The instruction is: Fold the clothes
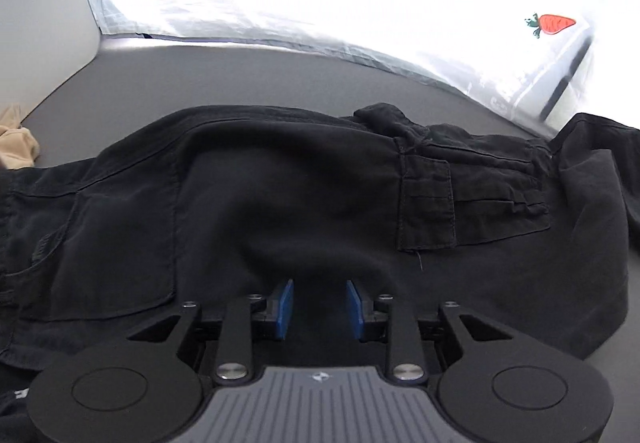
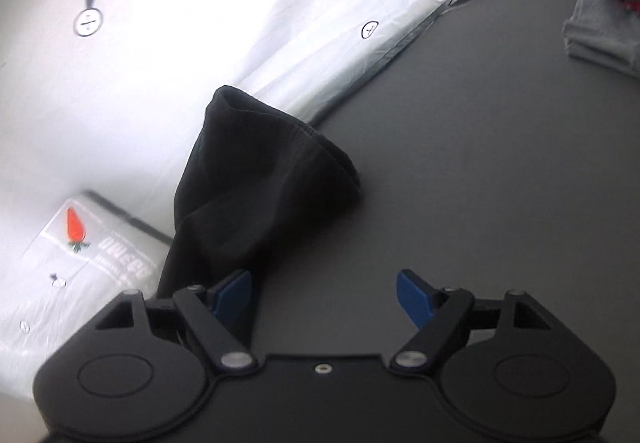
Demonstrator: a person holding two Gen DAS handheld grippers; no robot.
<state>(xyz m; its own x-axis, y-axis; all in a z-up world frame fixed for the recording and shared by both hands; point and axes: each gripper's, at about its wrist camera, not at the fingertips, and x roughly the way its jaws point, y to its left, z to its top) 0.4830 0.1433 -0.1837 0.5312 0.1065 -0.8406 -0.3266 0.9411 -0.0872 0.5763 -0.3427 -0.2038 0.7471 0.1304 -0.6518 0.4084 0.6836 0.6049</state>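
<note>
Black trousers lie spread across the grey table, pockets and waistband showing in the left wrist view. My left gripper sits over the fabric with its blue pads a small gap apart; dark cloth fills the gap, and whether it is pinched is unclear. In the right wrist view a black trouser leg end lies partly on a white plastic sheet. My right gripper is open, its left pad beside the cloth edge and the right pad over bare table.
The white plastic sheet with a carrot print covers the far table. A beige garment lies at the left edge. Folded grey and blue clothes are stacked at the far right. The grey table is bare between them.
</note>
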